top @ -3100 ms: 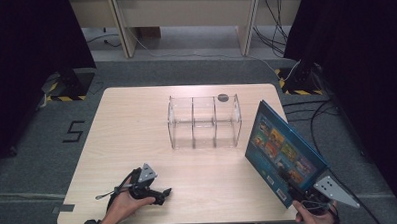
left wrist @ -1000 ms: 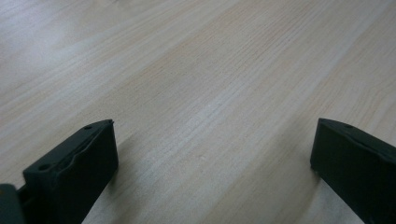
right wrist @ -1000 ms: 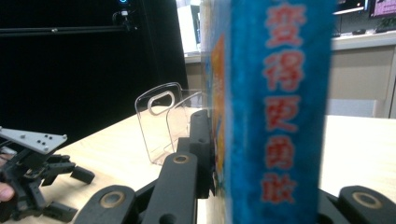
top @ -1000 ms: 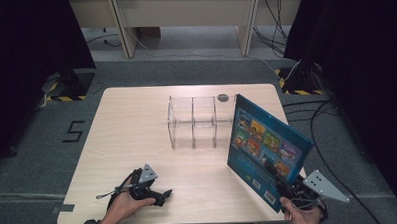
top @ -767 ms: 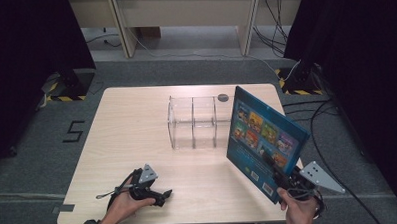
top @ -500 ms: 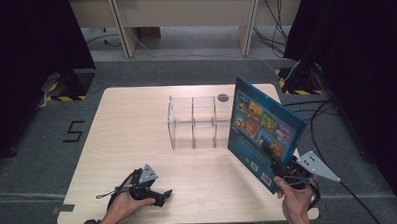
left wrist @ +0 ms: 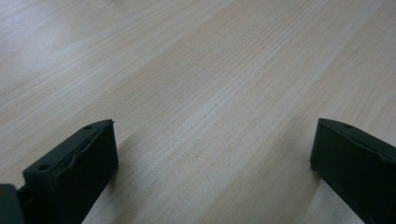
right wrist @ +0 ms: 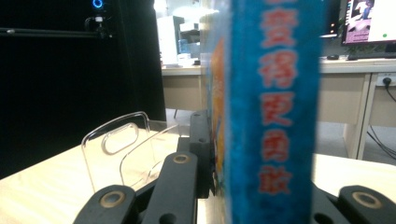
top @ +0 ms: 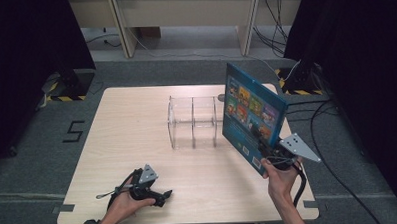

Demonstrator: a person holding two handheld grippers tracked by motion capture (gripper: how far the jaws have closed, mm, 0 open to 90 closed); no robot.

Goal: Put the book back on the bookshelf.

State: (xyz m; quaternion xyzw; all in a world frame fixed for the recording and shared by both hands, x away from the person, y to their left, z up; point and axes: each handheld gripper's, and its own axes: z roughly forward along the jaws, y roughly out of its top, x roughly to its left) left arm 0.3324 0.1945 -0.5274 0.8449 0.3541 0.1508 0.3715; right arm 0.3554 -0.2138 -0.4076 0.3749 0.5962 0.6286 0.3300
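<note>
Now the right gripper (top: 268, 154) is clamped on the bottom edge of a blue book (top: 252, 115), holding it up on end in the air over the right side of the desk (top: 117, 145), just beside the right end of the clear rack (top: 193, 122). The left gripper (top: 157, 196) lies flat near the front edge of the desk with its jaws wide apart and nothing between them. The book is big and the jaws pinch it only at one low spot, so it could tip or swing sideways, and it might slip out if the hand jerks. If the book is meant to go into a slot of the rack, its bottom corner could bump the thin clear wall and push the rack along the desk, since nothing holds the rack down. The rack is see-through, so its walls are easy to miss. The book could also go in crooked and lean on a wall. From above, the book hides the right end of the rack, so I cannot tell if they touch. A small dark round thing (top: 221, 97) sits behind the rack near the far edge, partly hidden, and I cannot tell what it is. In the right gripper view the book (right wrist: 271, 107) is blurry and cut off at the top, and it covers the right jaw. The rack (right wrist: 119, 149) shows faintly there
</note>
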